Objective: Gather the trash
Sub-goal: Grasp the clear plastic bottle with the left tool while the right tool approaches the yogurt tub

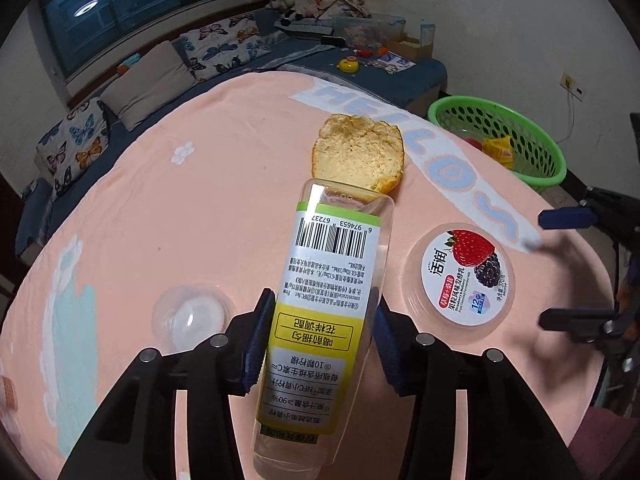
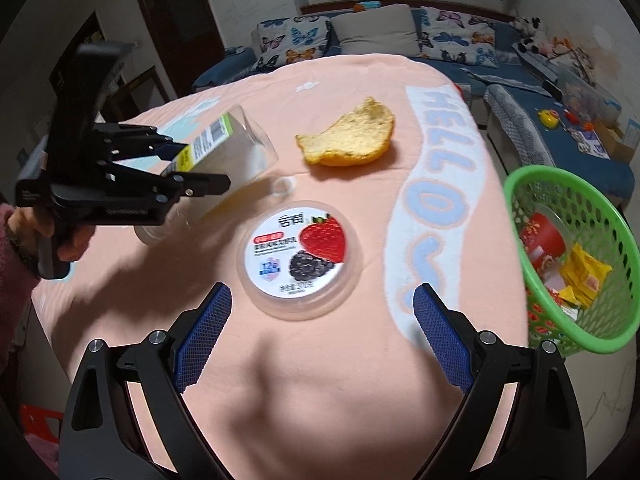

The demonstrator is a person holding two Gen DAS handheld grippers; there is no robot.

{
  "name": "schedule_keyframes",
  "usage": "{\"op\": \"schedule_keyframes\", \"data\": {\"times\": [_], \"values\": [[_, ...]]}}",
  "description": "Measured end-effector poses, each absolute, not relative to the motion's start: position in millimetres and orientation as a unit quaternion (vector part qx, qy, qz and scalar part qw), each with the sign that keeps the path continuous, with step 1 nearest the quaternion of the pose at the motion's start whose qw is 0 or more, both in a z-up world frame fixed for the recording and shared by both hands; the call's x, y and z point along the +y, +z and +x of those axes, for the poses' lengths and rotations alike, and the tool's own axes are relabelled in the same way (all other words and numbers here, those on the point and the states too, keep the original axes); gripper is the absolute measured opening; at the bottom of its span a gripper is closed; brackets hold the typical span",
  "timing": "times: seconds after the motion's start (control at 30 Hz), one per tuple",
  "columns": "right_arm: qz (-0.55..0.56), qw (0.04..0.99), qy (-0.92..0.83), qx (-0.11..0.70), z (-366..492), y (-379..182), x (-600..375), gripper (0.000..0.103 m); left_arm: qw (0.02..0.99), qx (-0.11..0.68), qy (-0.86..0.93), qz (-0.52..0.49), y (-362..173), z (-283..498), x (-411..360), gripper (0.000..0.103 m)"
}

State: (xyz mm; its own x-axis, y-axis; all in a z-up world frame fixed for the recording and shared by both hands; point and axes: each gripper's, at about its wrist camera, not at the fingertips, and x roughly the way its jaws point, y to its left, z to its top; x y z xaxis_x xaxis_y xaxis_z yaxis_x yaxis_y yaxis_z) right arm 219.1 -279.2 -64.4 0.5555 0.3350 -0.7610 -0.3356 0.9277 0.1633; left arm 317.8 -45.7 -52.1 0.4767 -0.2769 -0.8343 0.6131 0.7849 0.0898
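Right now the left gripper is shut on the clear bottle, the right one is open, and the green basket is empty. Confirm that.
One detail is wrong: the green basket is not empty. The right wrist view shows a red item and yellow wrappers inside it. The rest holds: the left gripper is shut on the clear bottle, and the right gripper is open, nothing between its fingers.

Bare pink tablecloth lies open just ahead of the right gripper, whose jaws stand wide apart. Farther on, the yogurt lid blocks the middle, with the orange peel beyond it. The green basket stands at the right edge, and the left gripper with its clamped bottle fills the left side.
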Motion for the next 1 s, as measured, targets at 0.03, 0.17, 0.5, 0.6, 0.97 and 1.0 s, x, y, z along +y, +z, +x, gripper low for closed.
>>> {"op": "schedule_keyframes", "data": {"times": [0.03, 0.17, 0.5, 0.6, 0.97, 1.0], "values": [[-0.003, 0.882, 0.189, 0.432, 221, -66, -277, 0.092, 0.839, 0.438, -0.263, 0.186, -50, 316, -42, 0.046], [-0.006, 0.878, 0.193, 0.438, 229, -73, -265, 0.092, 0.848, 0.437, -0.253, 0.162, -42, 310, -25, 0.045], [-0.057, 0.876, 0.175, 0.446, 247, -90, -238, 0.094, 0.860, 0.437, -0.244, 0.105, -29, 297, 9, 0.044], [-0.061, 0.874, 0.175, 0.449, 252, -94, -236, 0.094, 0.863, 0.434, -0.242, 0.097, -27, 294, 15, 0.044], [-0.074, 0.873, 0.160, 0.455, 258, -102, -231, 0.092, 0.866, 0.434, -0.236, 0.082, -24, 288, 25, 0.044], [-0.072, 0.873, 0.162, 0.455, 257, -101, -231, 0.092, 0.865, 0.434, -0.237, 0.079, -23, 288, 26, 0.044]]}}
